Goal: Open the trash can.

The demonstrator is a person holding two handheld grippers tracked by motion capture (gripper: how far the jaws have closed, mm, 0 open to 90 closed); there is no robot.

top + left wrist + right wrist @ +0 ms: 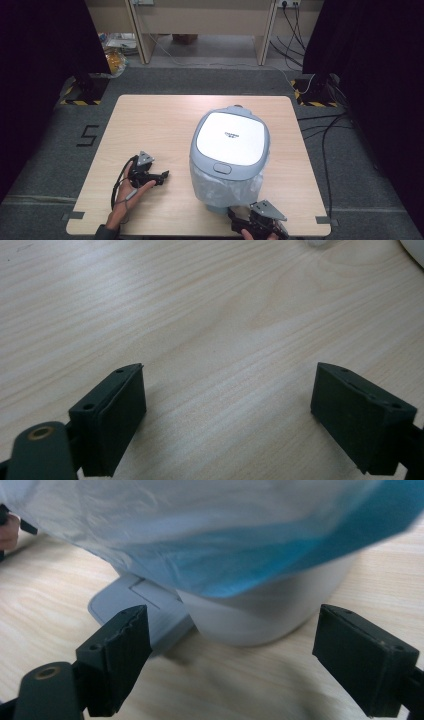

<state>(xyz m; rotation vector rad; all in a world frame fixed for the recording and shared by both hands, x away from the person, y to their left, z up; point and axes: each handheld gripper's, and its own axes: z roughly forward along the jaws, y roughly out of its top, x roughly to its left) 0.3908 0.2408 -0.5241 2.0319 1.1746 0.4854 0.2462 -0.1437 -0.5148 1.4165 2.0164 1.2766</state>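
A grey bin with a white lid [230,137] stands right of the middle of the wooden table [150,120], and a clear plastic liner [220,185] hangs over its near side. My left gripper [162,176] lies low over the table to the bin's left, pointing at it, jaws open over bare wood [227,410]. My right gripper [239,216] is at the near table edge just in front of the bin. Its jaws are open [230,655] and face the bin's pale base [260,615], the grey foot pedal [135,605] and the bluish liner [200,540], with nothing between them.
The table's left and far parts are bare wood [200,315]. Grey carpet surrounds the table, with a "5" marked on it [88,135] at the left. Cables [325,130] trail on the floor at the right. A wooden desk [200,20] stands at the back.
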